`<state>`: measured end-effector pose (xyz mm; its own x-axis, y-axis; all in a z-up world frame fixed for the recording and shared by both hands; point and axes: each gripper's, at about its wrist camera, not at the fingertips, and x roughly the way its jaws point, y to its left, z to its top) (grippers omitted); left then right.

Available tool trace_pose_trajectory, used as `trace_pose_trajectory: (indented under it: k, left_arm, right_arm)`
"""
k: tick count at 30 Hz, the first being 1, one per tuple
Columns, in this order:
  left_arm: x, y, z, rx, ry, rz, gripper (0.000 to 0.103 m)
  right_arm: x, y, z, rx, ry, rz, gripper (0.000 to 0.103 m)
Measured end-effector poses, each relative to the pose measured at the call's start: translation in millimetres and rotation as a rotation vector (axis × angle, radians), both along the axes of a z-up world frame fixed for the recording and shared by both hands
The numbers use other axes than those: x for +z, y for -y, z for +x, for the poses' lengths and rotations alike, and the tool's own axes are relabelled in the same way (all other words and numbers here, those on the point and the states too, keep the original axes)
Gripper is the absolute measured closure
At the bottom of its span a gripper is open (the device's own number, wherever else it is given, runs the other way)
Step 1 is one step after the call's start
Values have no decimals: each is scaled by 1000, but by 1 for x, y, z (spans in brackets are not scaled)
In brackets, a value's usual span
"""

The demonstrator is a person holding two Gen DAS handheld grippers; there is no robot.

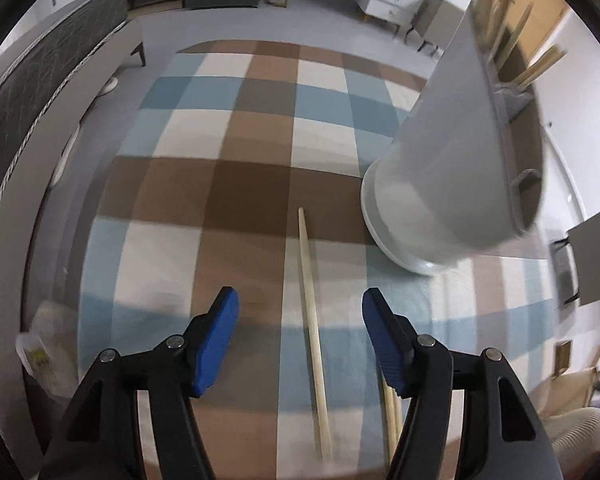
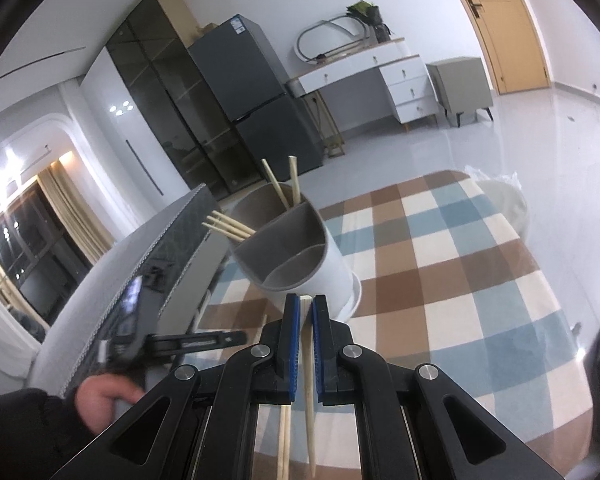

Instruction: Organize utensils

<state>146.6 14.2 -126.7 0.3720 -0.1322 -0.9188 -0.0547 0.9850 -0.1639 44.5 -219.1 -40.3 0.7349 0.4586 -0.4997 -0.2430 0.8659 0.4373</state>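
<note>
A white utensil holder [image 2: 300, 256] with grey inner compartments stands on a checked tablecloth [image 2: 440, 264]; several wooden chopsticks stick out of its far compartments. It also shows in the left wrist view [image 1: 452, 152], at the right. My right gripper [image 2: 306, 304] is shut on a chopstick [image 2: 309, 380] just in front of the holder. My left gripper [image 1: 300, 316] is open and empty, low over a loose chopstick [image 1: 313, 328] that lies on the cloth between its fingers. More chopsticks [image 1: 392, 412] lie by its right finger.
A grey bed edge [image 1: 16, 152] runs along the left of the table. A plastic bag [image 1: 44, 352] lies at the table's left edge. A white bundle in plastic [image 2: 504, 200] sits at the far right corner. A pair of chopsticks [image 2: 285, 444] lies under my right gripper.
</note>
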Motion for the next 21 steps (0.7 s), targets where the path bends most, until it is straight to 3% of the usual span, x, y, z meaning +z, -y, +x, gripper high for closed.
trace_pose_trajectory:
  k: [3,10,11,13,14,15,18,21]
  left_arm:
    - [-9,5,13,-15,-16,43,44]
    - [-25,8,21,-44,-30,21,46]
    - [-24,9,19,-48,-7,25,51]
    - [-22,12,14,-63,23,43,80]
    - [-21,13,13,-65,29,58,86]
    - [-21,11,11,-63,30,54,102]
    - [-19,5,6,-48,6,-12,102]
    - [-6,2,-8,-39,34,-19,102]
  right_arm:
    - [-2,3,4,-2,-14,15,97]
    - [-6,8,12,5,-48,58,97]
    - [-6,8,12,7,-48,58,97]
    - [-5,6,12,12,-45,52,97]
    - [-5,6,11,12,-43,50,97]
    - [-5,6,12,12,-42,50,97]
    - [-4,6,9,3,-38,37,97]
    - [-2,9,5,-10,-30,36,97]
